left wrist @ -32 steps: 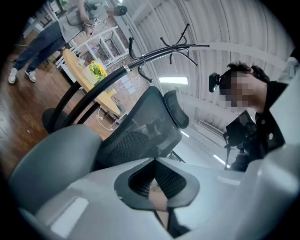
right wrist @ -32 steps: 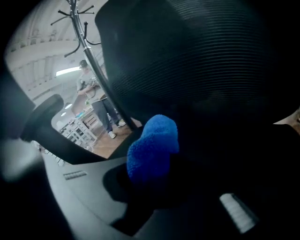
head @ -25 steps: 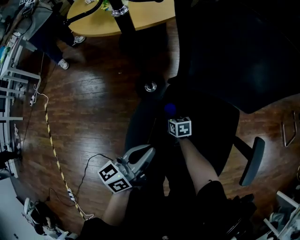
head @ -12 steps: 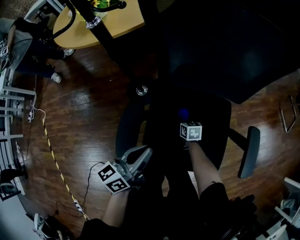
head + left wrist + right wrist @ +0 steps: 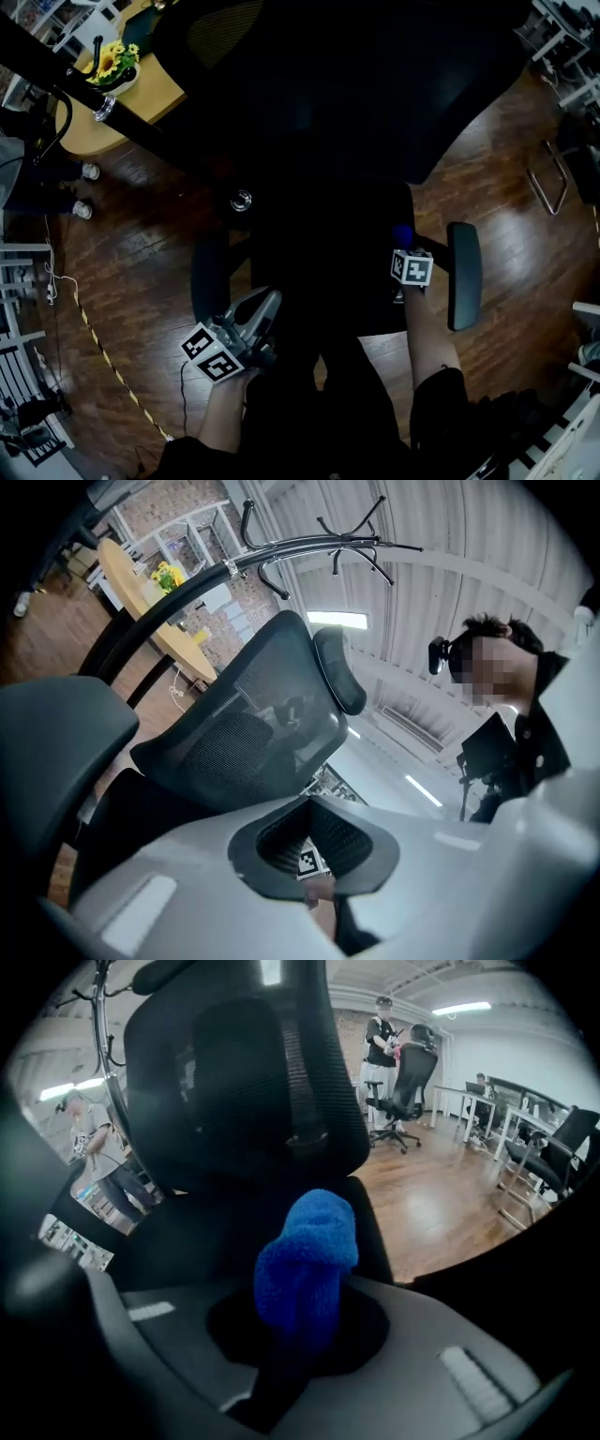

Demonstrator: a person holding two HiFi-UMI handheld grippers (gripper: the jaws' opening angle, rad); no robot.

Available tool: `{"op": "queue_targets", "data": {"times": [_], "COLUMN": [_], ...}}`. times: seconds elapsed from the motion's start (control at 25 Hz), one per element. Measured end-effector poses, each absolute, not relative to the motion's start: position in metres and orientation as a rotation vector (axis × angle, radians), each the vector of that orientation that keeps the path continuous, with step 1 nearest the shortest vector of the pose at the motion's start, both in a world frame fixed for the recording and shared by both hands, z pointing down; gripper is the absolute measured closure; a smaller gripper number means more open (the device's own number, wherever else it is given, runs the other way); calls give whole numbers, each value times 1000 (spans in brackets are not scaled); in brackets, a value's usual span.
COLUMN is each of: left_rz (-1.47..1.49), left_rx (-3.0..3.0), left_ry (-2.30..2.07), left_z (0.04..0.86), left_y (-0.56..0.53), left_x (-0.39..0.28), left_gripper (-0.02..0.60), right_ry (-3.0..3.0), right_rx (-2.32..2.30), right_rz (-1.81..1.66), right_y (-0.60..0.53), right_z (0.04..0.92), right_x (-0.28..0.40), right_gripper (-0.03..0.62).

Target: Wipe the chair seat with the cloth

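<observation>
A black office chair fills the head view, its seat point(image 5: 319, 272) between two armrests and its mesh backrest point(image 5: 328, 84) beyond. My right gripper point(image 5: 405, 246) is at the seat's right side, close to the right armrest point(image 5: 464, 275), shut on a bunched blue cloth point(image 5: 402, 234). In the right gripper view the cloth point(image 5: 305, 1260) sticks up from the right gripper point(image 5: 300, 1330) in front of the backrest point(image 5: 244, 1082). My left gripper point(image 5: 265, 305) hangs by the seat's front left corner, shut and holding nothing. The left gripper point(image 5: 314, 860) points up at the backrest point(image 5: 244, 733).
Dark wooden floor surrounds the chair. A round yellow table point(image 5: 141, 89) with flowers stands at the back left, crossed by a black coat-stand pole point(image 5: 56, 84). A yellow-black cable point(image 5: 94, 337) lies on the floor at left. More chairs and a standing person point(image 5: 382, 1040) are farther off.
My right gripper has carried the cloth rightward across the seat toward the right armrest. The head view has swung so the chair fills more of it. The left gripper stays at front left.
</observation>
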State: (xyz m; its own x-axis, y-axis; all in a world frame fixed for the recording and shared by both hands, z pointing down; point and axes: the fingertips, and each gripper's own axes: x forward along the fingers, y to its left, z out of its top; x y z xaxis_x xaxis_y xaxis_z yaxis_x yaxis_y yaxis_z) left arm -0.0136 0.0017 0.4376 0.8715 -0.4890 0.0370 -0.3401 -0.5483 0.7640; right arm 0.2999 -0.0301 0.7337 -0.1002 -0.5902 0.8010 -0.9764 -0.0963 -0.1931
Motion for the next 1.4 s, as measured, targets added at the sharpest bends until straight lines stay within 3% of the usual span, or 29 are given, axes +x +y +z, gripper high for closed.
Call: {"op": "queue_targets", "data": {"times": [0.52,0.64,1.08,1.24,1.4], "left_rz": [-230,-254,-358,-378,-380], "left_rx": [2195,2186,2148,2134,2126], "left_ry": [-626,-667,-849,-892,-902], "left_z": [434,433,422,423,429], "left_y": [3,3,16,27,34], "left_x": [-10,-25,-103,-120,-130], "left_gripper": [580,580,580,580,580], "right_ry": [-1714,-1796,-2152,-2176,-2248], "right_rx": [1733,1683,1096,976,1039], "right_rz": [1090,1089,1141,1156,1162], "right_y": [-27,-49,-62,-36,-37], "right_z": [727,719,707,726,721], "right_x": [313,260,-33,-82,-86], "right_gripper": [557,557,557,557,557]}}
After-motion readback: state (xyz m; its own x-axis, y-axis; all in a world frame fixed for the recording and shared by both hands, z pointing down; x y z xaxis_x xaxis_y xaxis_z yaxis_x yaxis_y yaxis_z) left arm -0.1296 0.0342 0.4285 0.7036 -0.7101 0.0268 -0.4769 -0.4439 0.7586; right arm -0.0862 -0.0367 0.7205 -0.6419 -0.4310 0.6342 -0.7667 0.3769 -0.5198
